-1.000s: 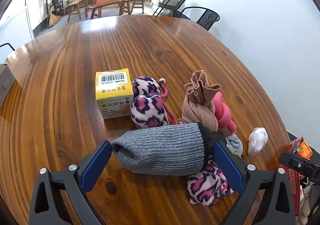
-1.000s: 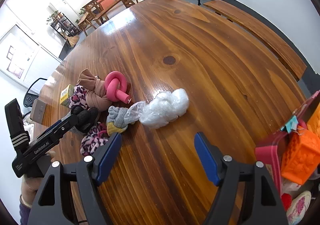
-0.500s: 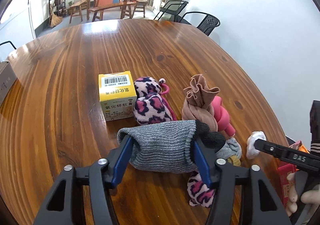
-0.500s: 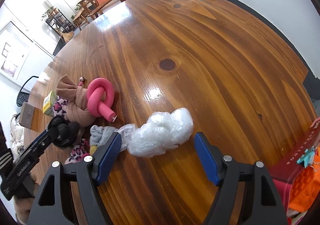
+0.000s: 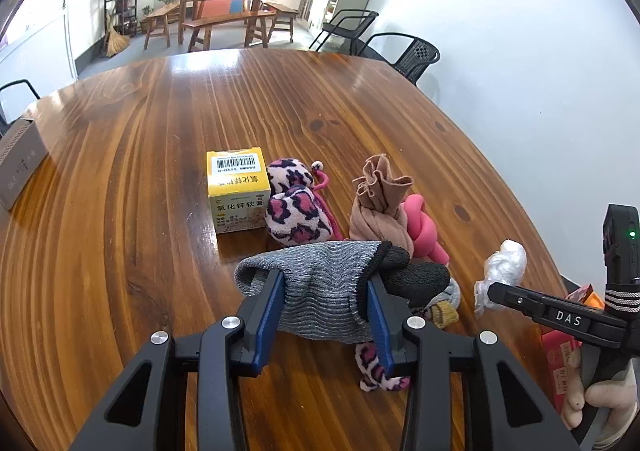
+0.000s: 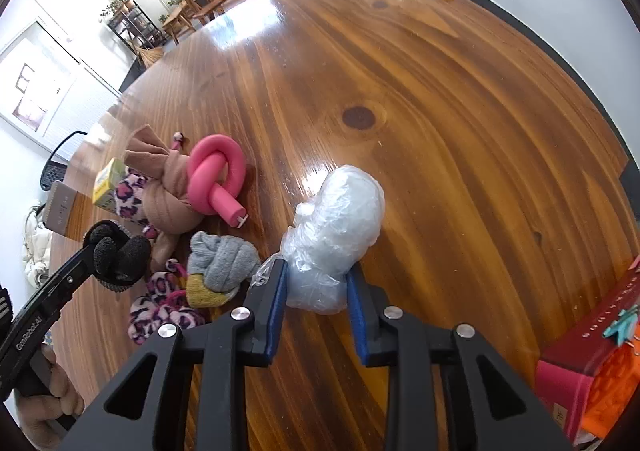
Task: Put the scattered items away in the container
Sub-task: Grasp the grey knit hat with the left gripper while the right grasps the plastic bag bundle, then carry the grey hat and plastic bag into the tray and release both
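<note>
Scattered items crowd the near edge of the wooden table point(image 5: 140, 179), within reach of both hands. Largest is the red container point(image 6: 592, 363), at the table's near right corner and ready to receive them. Next comes the grey work glove point(image 5: 324, 291), pinched across its cuff by the left gripper point(image 5: 326, 315), probably so it lifts in one piece. Smaller, the crumpled plastic bag point(image 6: 336, 239) is squeezed at its near end between the right gripper point(image 6: 316, 307) pads. Knotted pink foam tube point(image 6: 218, 179) and yellow box point(image 5: 238, 191) lie loose behind.
</note>
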A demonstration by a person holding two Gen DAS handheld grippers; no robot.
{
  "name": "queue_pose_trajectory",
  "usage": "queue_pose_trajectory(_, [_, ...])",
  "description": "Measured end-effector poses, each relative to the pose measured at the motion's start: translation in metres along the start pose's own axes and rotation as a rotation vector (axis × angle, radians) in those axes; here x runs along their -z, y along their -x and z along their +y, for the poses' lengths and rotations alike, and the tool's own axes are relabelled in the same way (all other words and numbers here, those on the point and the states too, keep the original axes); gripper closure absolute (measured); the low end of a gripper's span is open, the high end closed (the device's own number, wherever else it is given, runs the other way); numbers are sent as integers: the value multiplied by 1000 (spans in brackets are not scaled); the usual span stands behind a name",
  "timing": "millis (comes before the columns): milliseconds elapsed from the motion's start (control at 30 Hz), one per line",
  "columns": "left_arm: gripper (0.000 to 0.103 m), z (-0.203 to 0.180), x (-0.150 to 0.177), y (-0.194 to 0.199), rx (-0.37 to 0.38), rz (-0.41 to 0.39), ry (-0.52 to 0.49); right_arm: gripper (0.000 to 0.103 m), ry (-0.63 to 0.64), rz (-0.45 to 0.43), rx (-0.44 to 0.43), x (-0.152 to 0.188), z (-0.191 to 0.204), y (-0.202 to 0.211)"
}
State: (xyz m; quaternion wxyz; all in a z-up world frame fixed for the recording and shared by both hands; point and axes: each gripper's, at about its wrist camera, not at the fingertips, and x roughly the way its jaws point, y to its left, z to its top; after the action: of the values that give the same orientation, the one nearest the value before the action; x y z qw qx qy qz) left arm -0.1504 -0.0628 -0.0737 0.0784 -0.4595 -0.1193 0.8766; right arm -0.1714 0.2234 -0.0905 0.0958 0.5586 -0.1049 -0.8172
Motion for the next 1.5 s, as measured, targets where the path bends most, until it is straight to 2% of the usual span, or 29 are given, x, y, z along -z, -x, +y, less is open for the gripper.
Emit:
queue_pose_trajectory(367, [61,-45,-4,43,48,-53,-45,72,-39,-109,-47,14,-18,64])
queue_pose_trajectory(567, [61,-95,0,54,103,-55,-124,72,-83,-157,-45,25,-39,98])
queue_pose_trajectory(900, [61,-195,24,56,235,-16,-271,72,-175,-224,22,72,-109,157])
queue_pose_trajectory(1267, [61,-303,70,65,393,49,-439,72,-272,-235,142,141,-185,212])
queue_pose_trajectory(1500, [61,-348,104,60,436,112,-494,72,-290,-179,156,172,-209,211])
